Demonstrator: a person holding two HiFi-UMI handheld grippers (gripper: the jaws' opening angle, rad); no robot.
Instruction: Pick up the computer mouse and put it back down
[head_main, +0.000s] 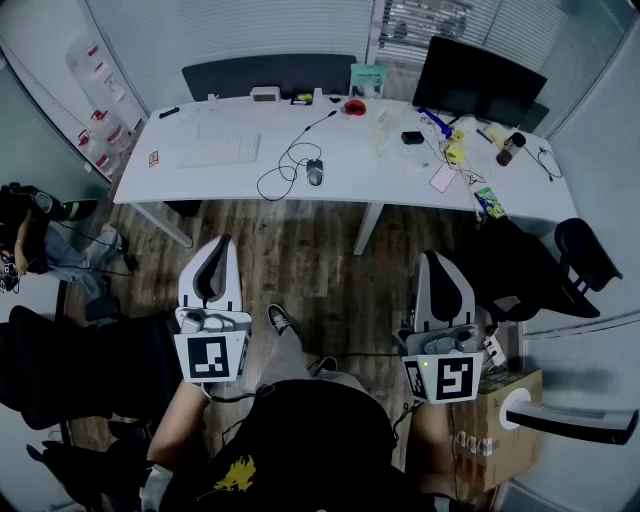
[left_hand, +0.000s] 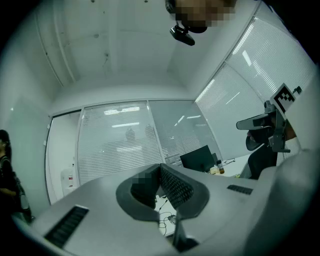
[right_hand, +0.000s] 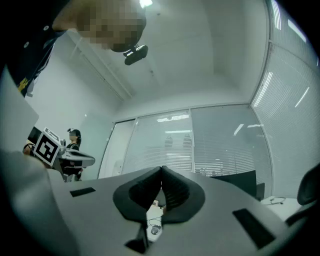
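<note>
The dark computer mouse (head_main: 315, 172) lies on the white desk (head_main: 200, 185) with its black cable looped to its left. Both grippers hang over the wood floor, well short of the desk. My left gripper (head_main: 222, 242) is shut with nothing in it. Nothing is held by my right gripper (head_main: 437, 260) either, and it is shut. In the left gripper view the jaws (left_hand: 160, 167) meet at the tips, and the mouse (left_hand: 172, 218) shows small and far below them. In the right gripper view the closed jaws (right_hand: 161, 170) point toward the desk, with the mouse (right_hand: 155, 230) tiny beneath them.
A white keyboard (head_main: 218, 152) lies left of the mouse, and a black monitor (head_main: 470, 80) stands at the back right amid small clutter. Black chairs (head_main: 70, 370) flank me, a cardboard box (head_main: 495, 420) sits at my right, and a person (head_main: 30, 235) is at the far left.
</note>
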